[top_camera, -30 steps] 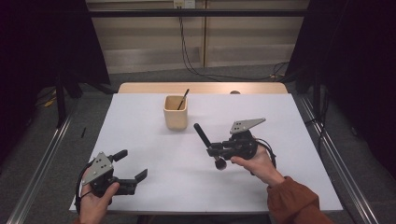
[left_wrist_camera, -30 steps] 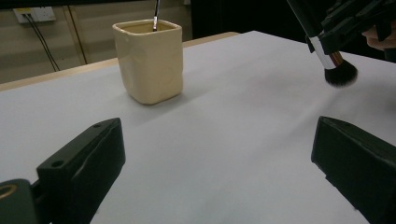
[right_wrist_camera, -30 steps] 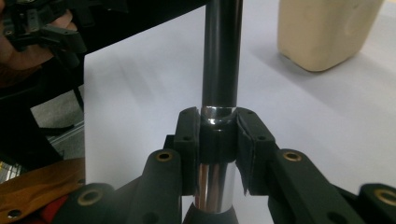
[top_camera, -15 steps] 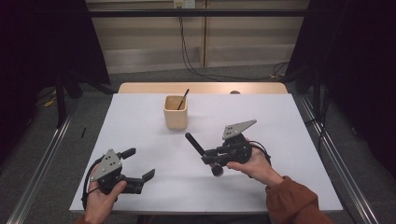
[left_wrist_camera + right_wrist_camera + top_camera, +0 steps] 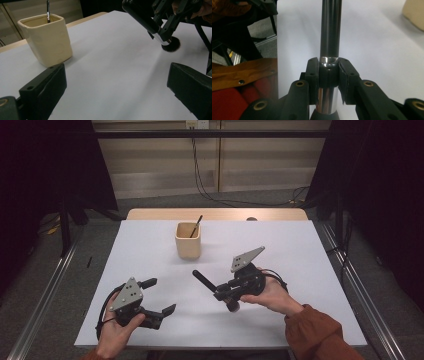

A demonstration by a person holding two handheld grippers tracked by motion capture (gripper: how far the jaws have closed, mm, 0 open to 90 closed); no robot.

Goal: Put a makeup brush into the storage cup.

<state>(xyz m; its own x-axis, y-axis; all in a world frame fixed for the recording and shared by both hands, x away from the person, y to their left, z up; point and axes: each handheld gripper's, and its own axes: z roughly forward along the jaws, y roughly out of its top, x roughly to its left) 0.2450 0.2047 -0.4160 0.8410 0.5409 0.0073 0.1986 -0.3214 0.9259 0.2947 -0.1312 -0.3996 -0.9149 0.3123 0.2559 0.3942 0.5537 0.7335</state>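
Black-handled makeup brush [image 5: 215,288] with silver ferrule, tilted, handle toward the cup, bristle head down near the white tabletop

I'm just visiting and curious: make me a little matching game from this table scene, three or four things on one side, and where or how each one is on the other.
Things:
1. makeup brush
2. cream cup
3. left tool
4. thin dark stick

States:
a. jaws wide apart, nothing between them
b. leaning inside the cup
c. clamped at its silver collar in the right tool
d. standing on the white table, near its far edge

Pairs: 1-c, 2-d, 3-a, 4-b
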